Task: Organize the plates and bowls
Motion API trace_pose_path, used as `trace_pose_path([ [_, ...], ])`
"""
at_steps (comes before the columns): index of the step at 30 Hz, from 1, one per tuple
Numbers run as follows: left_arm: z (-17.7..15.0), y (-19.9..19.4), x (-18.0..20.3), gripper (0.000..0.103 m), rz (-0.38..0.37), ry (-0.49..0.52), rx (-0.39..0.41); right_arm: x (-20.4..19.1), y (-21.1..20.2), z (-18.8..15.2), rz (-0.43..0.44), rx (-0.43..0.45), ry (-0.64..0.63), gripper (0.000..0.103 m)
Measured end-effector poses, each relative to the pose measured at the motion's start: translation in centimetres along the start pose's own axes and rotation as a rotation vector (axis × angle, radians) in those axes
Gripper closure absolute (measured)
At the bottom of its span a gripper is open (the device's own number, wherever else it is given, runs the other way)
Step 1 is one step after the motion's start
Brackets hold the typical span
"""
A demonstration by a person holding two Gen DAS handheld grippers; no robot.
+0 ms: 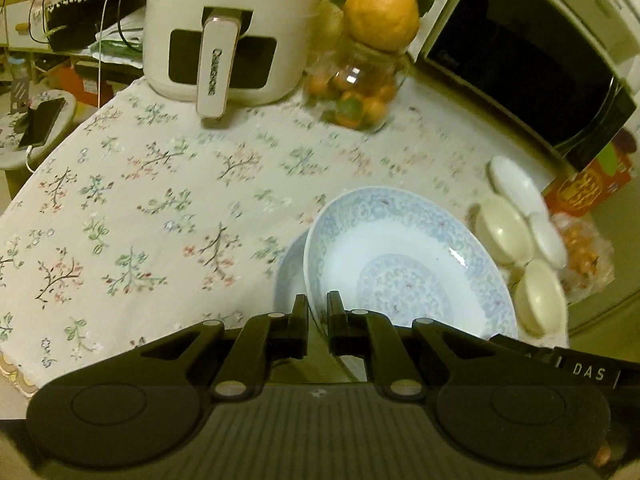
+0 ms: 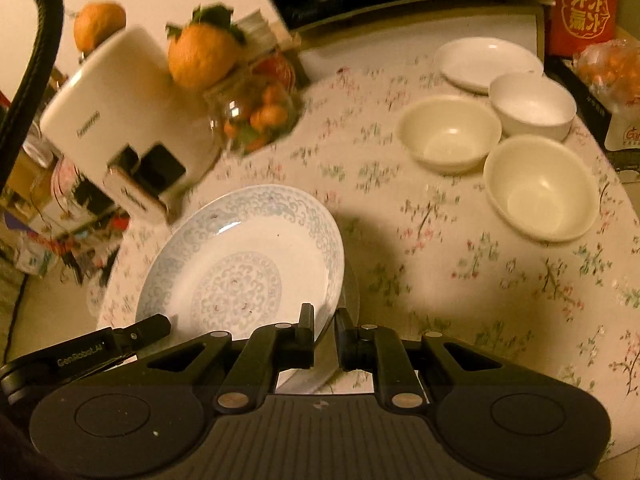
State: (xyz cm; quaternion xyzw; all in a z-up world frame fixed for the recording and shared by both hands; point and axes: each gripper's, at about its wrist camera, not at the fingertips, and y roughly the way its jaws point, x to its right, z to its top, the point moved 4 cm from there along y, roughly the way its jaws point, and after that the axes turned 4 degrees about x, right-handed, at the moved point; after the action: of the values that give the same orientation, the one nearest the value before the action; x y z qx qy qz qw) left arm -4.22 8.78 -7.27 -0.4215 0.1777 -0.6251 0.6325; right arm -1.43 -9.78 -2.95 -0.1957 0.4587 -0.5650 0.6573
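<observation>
A white plate with a blue pattern (image 1: 404, 256) hangs tilted above the flowered tablecloth, held by both grippers. My left gripper (image 1: 318, 305) is shut on its near rim. My right gripper (image 2: 324, 317) is shut on the rim of the same plate (image 2: 244, 264) at the other side. A pale blue edge (image 1: 289, 276) shows behind the plate; I cannot tell whether it is a second plate. At the right stand two cream bowls (image 2: 448, 132) (image 2: 540, 188), a white bowl (image 2: 532, 104) and a small white plate (image 2: 488, 60).
A white air fryer (image 1: 232, 32) and a glass jar of small oranges (image 1: 356, 88) topped by a large orange stand at the back. A microwave (image 1: 520, 52) fills the back right. A red box (image 2: 584, 4) and a bag of oranges (image 2: 612, 68) sit beyond the bowls.
</observation>
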Motion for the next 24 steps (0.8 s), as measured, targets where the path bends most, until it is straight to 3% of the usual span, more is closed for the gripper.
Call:
trace_pose_path([
  [24, -1.1, 1.9, -1.2, 0.096, 0.058, 0.048, -0.035, -0.7, 3.4, -2.4, -0.069, -0.074, -0.04, 0.091],
])
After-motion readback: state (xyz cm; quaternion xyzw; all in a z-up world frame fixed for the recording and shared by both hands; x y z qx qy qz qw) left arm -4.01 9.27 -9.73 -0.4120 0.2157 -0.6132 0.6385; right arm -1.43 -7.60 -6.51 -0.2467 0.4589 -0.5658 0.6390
